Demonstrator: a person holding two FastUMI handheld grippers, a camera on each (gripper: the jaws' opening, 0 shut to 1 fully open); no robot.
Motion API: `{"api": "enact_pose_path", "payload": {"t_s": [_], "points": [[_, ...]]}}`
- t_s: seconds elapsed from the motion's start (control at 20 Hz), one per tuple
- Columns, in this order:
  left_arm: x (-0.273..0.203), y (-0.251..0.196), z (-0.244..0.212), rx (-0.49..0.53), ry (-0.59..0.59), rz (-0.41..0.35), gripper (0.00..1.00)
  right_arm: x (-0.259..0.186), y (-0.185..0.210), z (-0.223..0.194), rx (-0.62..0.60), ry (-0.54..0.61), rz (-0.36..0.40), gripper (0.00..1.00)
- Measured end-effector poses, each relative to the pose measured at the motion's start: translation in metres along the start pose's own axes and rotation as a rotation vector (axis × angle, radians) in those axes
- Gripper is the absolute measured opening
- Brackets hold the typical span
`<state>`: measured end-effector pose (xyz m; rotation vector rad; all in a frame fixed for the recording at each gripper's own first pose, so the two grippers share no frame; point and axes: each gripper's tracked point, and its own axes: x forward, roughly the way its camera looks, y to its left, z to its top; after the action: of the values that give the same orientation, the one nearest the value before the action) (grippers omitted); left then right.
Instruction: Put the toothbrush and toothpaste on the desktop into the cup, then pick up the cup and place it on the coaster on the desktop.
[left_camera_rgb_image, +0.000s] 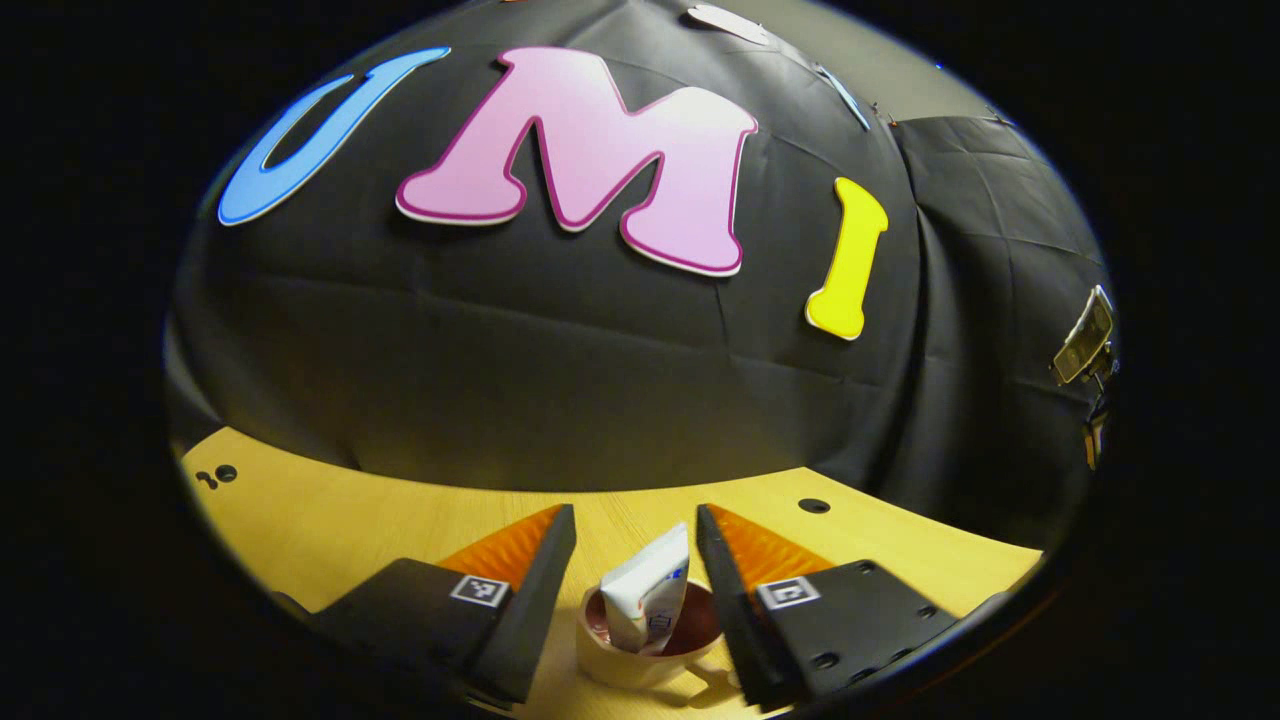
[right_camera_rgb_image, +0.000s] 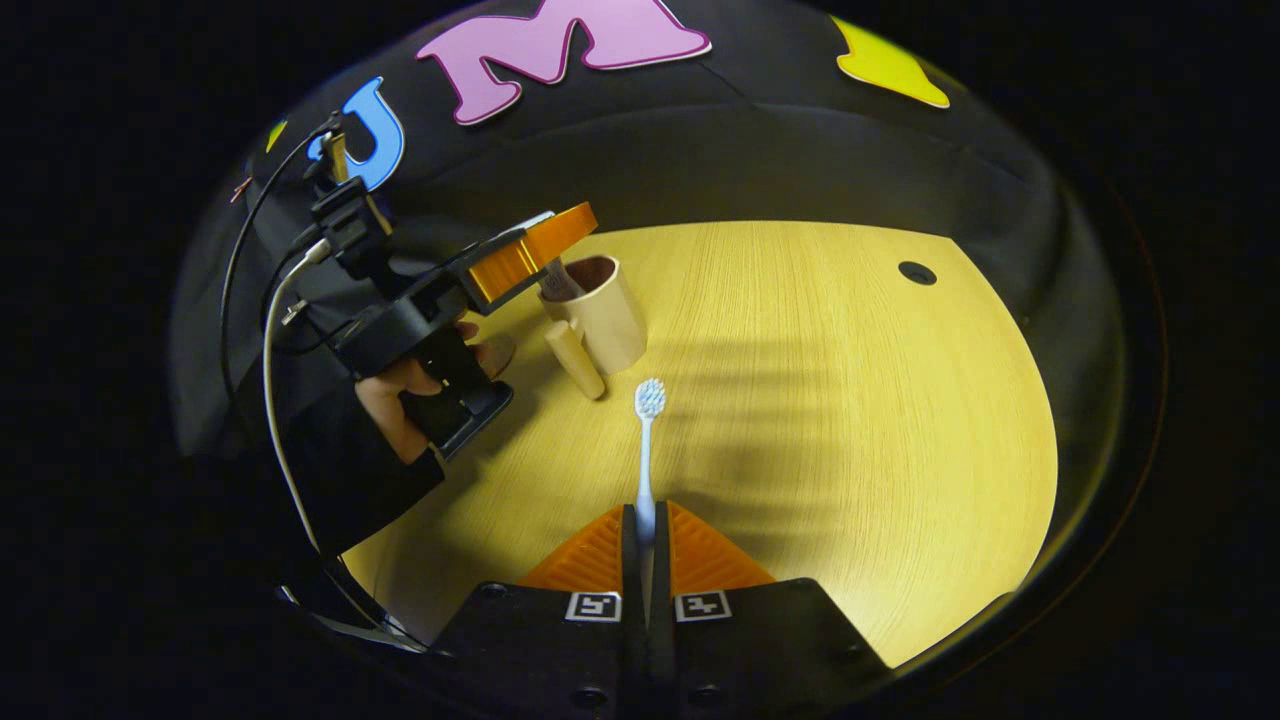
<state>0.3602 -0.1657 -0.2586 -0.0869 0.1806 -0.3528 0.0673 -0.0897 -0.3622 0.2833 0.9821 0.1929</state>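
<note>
My left gripper (left_camera_rgb_image: 636, 540) has its fingers spread wide, hanging just above the cup (left_camera_rgb_image: 648, 640), nothing held between them. The toothpaste (left_camera_rgb_image: 648, 598) is in the cup, standing tilted, its crimped end sticking up past the rim between my two fingers, touching neither as far as I can tell. The cup sits on the wooden tabletop (left_camera_rgb_image: 330, 510).

My right gripper (right_camera_rgb_image: 646, 525) has its fingers pressed together on the toothbrush (right_camera_rgb_image: 647, 455), pinching the handle; the bristle head points away from me toward the cup (right_camera_rgb_image: 600, 312). Can't tell if the brush is lifted or lying on the tabletop (right_camera_rgb_image: 850, 400).

In the right gripper view the left gripper (right_camera_rgb_image: 520, 255) is at the cup's rim, with a hand (right_camera_rgb_image: 400, 400) in a dark sleeve holding it. The cup's handle sticks out at its near side. Cup is well apart from the right gripper
</note>
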Motion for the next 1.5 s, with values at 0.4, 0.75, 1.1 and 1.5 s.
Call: {"api": "enact_pose_path", "payload": {"t_s": [0.4,0.75,1.1,1.5], "points": [[-0.084,0.014,0.073,0.000,-0.104,0.091,0.98,0.005,0.016,0.104,-0.020,-0.202,0.031,0.05],[-0.147,0.036,0.060,-0.106,-0.034,0.238,0.97,0.038,0.055,0.185,-0.029,-0.383,0.112,0.05],[-0.185,0.050,0.058,-0.055,-0.015,0.294,0.97,0.064,0.076,0.214,-0.073,-0.467,0.153,0.05],[-0.203,0.049,0.032,-0.067,0.039,0.323,0.97,0.086,0.064,0.245,-0.098,-0.635,0.171,0.05]]}}
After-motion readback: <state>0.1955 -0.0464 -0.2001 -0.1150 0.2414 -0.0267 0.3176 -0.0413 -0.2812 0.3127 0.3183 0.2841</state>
